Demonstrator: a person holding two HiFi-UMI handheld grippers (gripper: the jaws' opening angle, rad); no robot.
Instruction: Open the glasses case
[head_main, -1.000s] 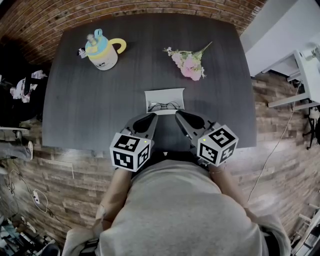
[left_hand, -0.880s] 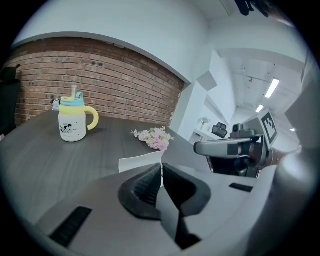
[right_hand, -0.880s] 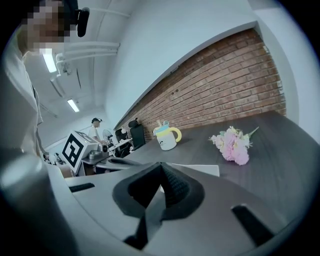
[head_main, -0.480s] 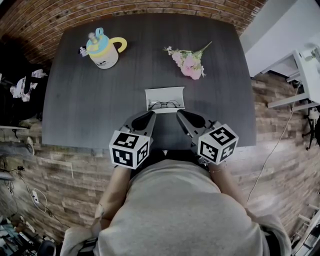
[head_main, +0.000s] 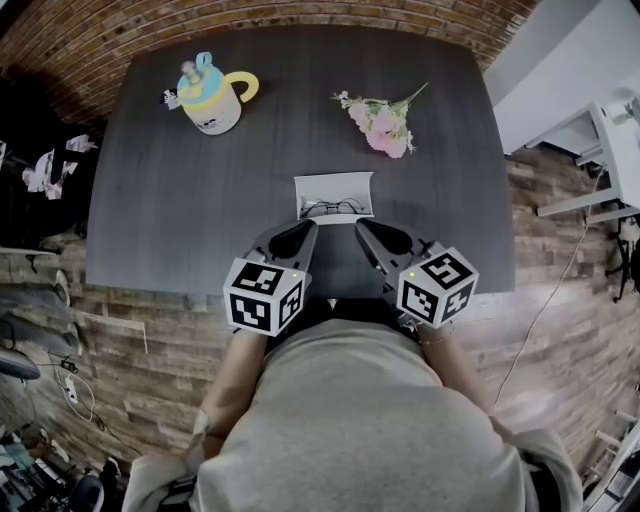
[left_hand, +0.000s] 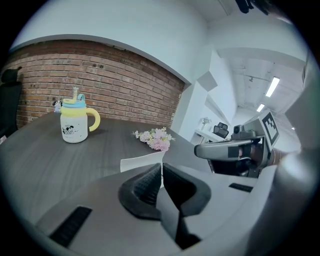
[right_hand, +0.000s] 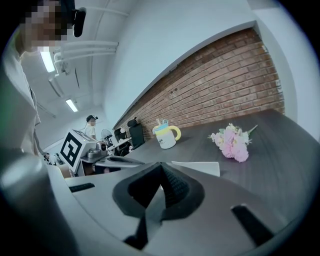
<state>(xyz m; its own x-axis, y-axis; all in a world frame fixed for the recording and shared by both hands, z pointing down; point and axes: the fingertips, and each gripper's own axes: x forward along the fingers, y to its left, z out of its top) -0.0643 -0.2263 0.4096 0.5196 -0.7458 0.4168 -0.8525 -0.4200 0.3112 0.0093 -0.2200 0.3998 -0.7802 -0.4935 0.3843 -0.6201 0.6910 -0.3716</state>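
Note:
The white glasses case (head_main: 334, 192) lies open in the middle of the dark table (head_main: 160, 220), its lid raised, with black-framed glasses (head_main: 331, 209) inside. Both grippers rest just in front of it at the near table edge. My left gripper (head_main: 307, 227) is shut and holds nothing, its tip at the case's near left corner. My right gripper (head_main: 361, 226) is shut and holds nothing, near the right corner. In the left gripper view the case's lid (left_hand: 142, 161) shows just past the closed jaws (left_hand: 161, 166). The right gripper view shows the lid (right_hand: 198, 168) beyond its jaws (right_hand: 161, 165).
A cream mug with a yellow handle and blue lid (head_main: 212, 98) stands at the far left of the table. A bunch of pink flowers (head_main: 380, 122) lies at the far right. A white desk (head_main: 612, 140) stands off to the right. A person (right_hand: 91, 126) stands far back.
The head view has drifted slightly; grippers, case and other objects stay where they were.

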